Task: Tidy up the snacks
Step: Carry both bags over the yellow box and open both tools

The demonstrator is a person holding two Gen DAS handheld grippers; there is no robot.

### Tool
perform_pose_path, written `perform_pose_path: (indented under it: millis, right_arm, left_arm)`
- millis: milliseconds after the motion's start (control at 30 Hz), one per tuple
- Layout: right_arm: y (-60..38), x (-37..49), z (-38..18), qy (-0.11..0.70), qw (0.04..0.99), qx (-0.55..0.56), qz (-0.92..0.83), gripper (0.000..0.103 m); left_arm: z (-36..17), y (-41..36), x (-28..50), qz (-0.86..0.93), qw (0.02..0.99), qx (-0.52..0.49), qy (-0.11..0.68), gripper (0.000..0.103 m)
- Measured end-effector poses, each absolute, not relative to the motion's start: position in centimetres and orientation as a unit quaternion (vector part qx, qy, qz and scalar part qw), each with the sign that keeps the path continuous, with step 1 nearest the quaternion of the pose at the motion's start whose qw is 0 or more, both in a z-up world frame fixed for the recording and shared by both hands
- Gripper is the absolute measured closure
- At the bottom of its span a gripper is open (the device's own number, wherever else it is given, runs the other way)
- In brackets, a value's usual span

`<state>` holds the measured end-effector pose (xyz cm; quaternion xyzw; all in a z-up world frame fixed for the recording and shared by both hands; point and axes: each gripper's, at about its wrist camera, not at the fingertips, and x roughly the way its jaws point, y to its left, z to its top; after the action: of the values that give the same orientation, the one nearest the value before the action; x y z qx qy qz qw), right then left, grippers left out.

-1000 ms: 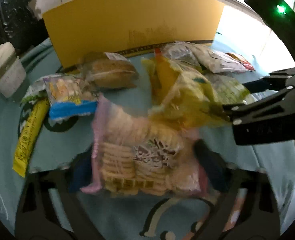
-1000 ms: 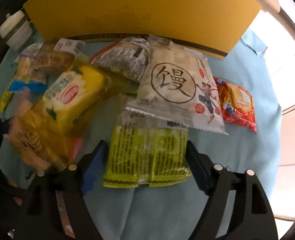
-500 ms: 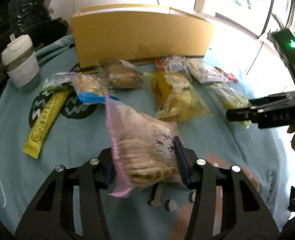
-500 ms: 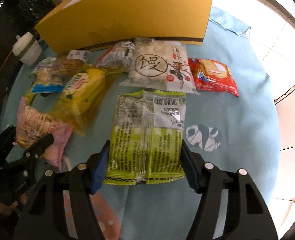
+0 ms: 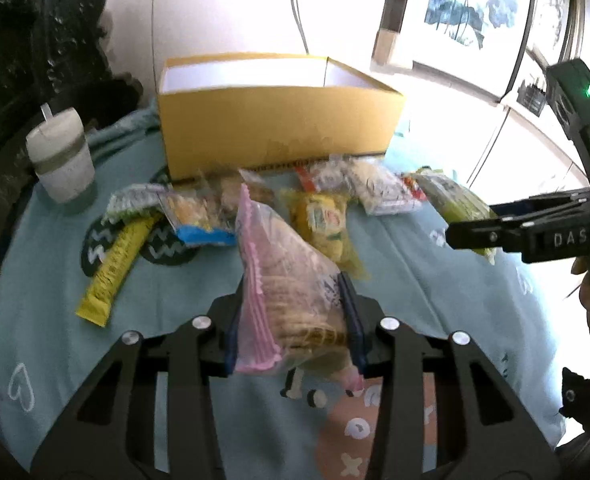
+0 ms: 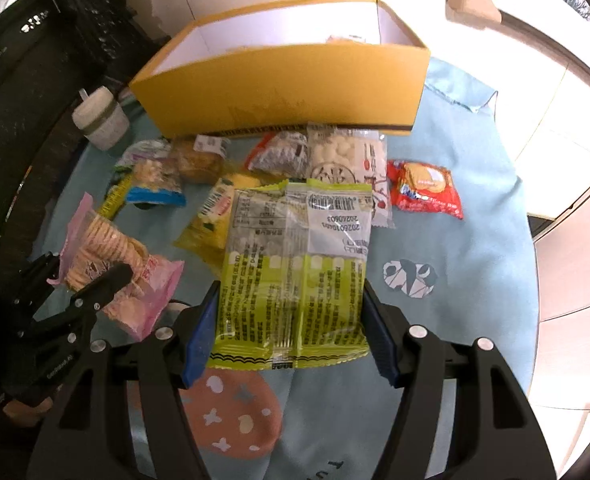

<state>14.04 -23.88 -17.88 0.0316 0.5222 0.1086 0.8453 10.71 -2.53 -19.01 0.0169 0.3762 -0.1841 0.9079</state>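
A pink bag of round crackers point(image 5: 283, 264) hangs tilted above the cloth between the fingers of my left gripper point(image 5: 291, 292). Its jaws are closing and both pads press on the bag. The same bag point(image 6: 107, 252) and left gripper point(image 6: 85, 268) show at the left of the right wrist view. My right gripper point(image 6: 291, 292) is shut on a green snack packet point(image 6: 295, 264), held flat and clear of the table. That right gripper point(image 5: 471, 232) enters the left wrist view from the right, with the green packet point(image 5: 451, 196) in it. An open yellow box point(image 5: 279, 132) stands behind the snacks.
Loose on the teal cloth point(image 5: 47, 320) lie a yellow stick pack point(image 5: 113, 264), a blue-edged packet point(image 5: 199, 216), a yellow packet point(image 5: 323, 220), a white bun packet point(image 5: 379, 188) and a red biscuit packet point(image 6: 425, 188). A lidded cup point(image 5: 61, 156) stands at the left.
Both grippers have risen and pulled back with their packets. The left jaws have narrowed onto the cracker bag, which now hangs off the cloth. The box's open top has come into view.
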Motion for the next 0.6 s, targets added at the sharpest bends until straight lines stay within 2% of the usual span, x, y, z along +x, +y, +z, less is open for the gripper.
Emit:
perform_pose_path:
  millis: [200, 600]
  right_arm:
    - [-23.9, 13.6, -14.9, 0.495, 0.86, 0.045, 0.114, 0.037]
    - [-25.2, 16.5, -4.0, 0.407, 0.902, 0.047, 0.134, 0.037]
  left_arm:
    - [-15.5, -2.4, 10.4, -0.187, 0.922, 0.008, 0.34, 0.062]
    - [-6.5, -3.7, 14.2, -0.171, 0.947, -0.005, 0.27, 0.062]
